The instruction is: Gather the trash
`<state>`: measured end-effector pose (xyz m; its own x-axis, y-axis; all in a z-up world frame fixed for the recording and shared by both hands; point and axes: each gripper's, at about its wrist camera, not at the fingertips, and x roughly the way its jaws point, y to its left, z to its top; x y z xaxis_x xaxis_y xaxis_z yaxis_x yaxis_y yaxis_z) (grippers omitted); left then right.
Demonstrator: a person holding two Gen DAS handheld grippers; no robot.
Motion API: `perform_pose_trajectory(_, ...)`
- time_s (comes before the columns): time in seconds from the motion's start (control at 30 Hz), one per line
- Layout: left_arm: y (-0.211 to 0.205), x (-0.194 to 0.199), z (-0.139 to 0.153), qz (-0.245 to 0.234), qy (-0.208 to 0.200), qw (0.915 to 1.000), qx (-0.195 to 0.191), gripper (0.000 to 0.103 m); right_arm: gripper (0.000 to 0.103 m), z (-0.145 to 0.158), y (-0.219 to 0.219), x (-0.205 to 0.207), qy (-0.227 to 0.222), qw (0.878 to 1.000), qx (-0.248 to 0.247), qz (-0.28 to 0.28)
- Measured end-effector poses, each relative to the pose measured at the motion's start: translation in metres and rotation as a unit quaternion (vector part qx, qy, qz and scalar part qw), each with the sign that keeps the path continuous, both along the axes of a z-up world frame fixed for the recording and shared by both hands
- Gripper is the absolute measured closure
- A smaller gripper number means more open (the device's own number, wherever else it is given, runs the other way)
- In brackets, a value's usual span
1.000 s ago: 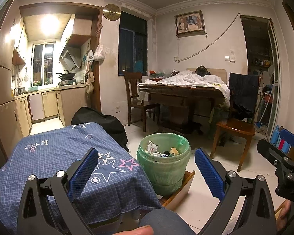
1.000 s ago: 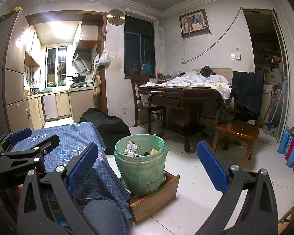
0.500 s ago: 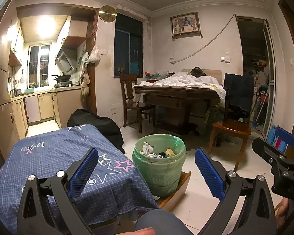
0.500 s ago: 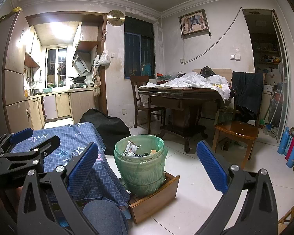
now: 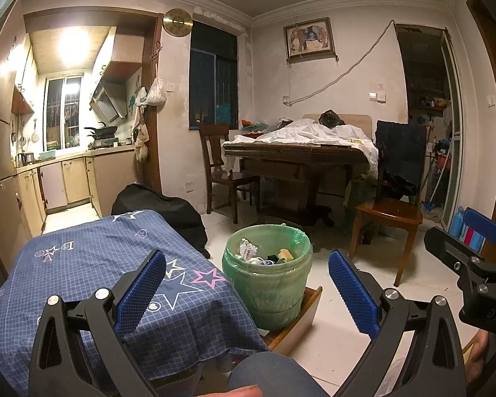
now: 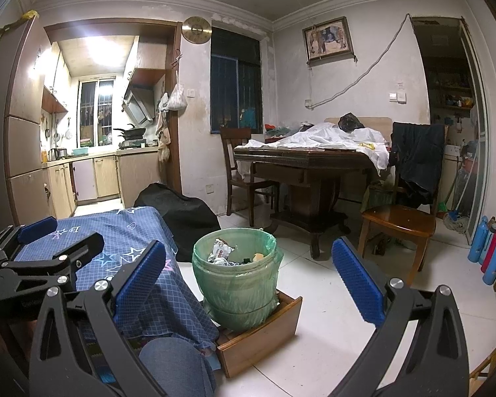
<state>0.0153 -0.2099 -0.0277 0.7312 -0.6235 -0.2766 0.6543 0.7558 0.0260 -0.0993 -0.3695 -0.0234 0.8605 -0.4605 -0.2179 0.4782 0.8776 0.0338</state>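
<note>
A green-lined trash bin [image 5: 268,284] stands in a wooden drawer [image 5: 302,314] on the floor; wrappers and scraps [image 5: 248,251] lie inside it. It also shows in the right wrist view [image 6: 236,284]. My left gripper [image 5: 246,294] is open and empty, held above and in front of the bin. My right gripper [image 6: 248,284] is open and empty too, framing the bin from a little further right. Each gripper shows at the edge of the other's view: the right one [image 5: 473,258] and the left one [image 6: 43,248].
A low table under a blue star-patterned cloth [image 5: 92,274] stands left of the bin. A black bag [image 5: 168,208] lies behind it. A dark dining table [image 5: 297,158] with white cloth and wooden chairs [image 5: 387,218] stand further back. Bottles [image 6: 489,251] line the right wall.
The left wrist view has shifted slightly, so the bin sits a bit further left and lower between the fingers. The right gripper has barely moved. Both stay open.
</note>
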Motion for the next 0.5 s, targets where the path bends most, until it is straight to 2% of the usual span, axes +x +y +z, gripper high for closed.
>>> perform_pose_trajectory(0.2,0.0017,-0.001,-0.0004,-0.006,-0.001,0.9999,-0.011,0.005,0.006,-0.0001,-0.0006,0.0003,0.0,1.0,0.0,-0.001)
perform_pose_trajectory(0.5,-0.0019,-0.0022,-0.0048,-0.011,-0.001,0.9999,-0.001,0.005,0.006,0.001,-0.0051,0.0004,-0.001,1.0,-0.001,0.002)
